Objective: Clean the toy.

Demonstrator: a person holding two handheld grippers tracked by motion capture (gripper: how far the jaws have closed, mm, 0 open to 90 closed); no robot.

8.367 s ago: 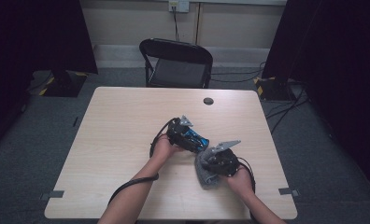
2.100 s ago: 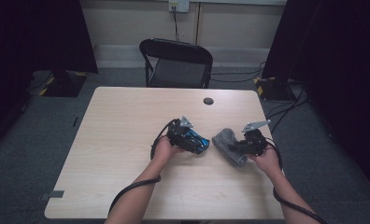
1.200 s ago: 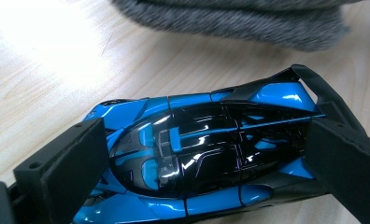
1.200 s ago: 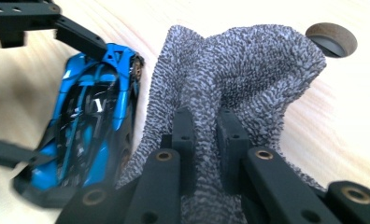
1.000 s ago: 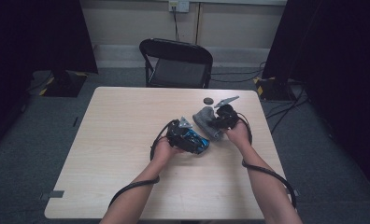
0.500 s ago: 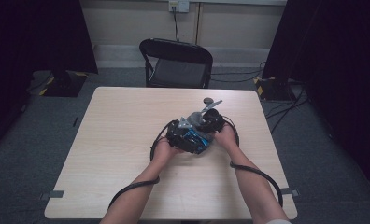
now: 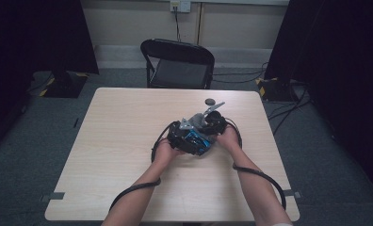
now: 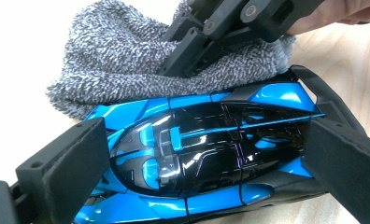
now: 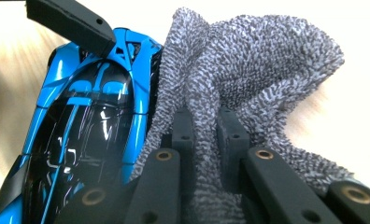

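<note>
Toy car: a glossy blue and black model sports car (image 8: pixel 197 158) lies on the wooden table (image 7: pixel 104 141), just right of the table's middle in the high view, where it shows at (image 7: pixel 196 140).
Left gripper: the left gripper (image 8: pixel 197 163) is clamped on the toy car, one padded jaw pressed against its nose end and the other against its tail end.
Cloth: a grey knobbly microfibre cloth (image 9: pixel 248 74) lies bunched against one long side of the toy car, touching its body.
Right gripper: the right gripper (image 9: pixel 204 135) is closed on a fold of the cloth, its two jaws close together with the fabric pinched between them, just beside the toy car.
Small disc: a dark round disc (image 7: pixel 209 101) sits on the table beyond the toy car, apart from it.
Chair: a black folding chair (image 7: pixel 177 61) stands at the table's far edge, well beyond the toy car.
</note>
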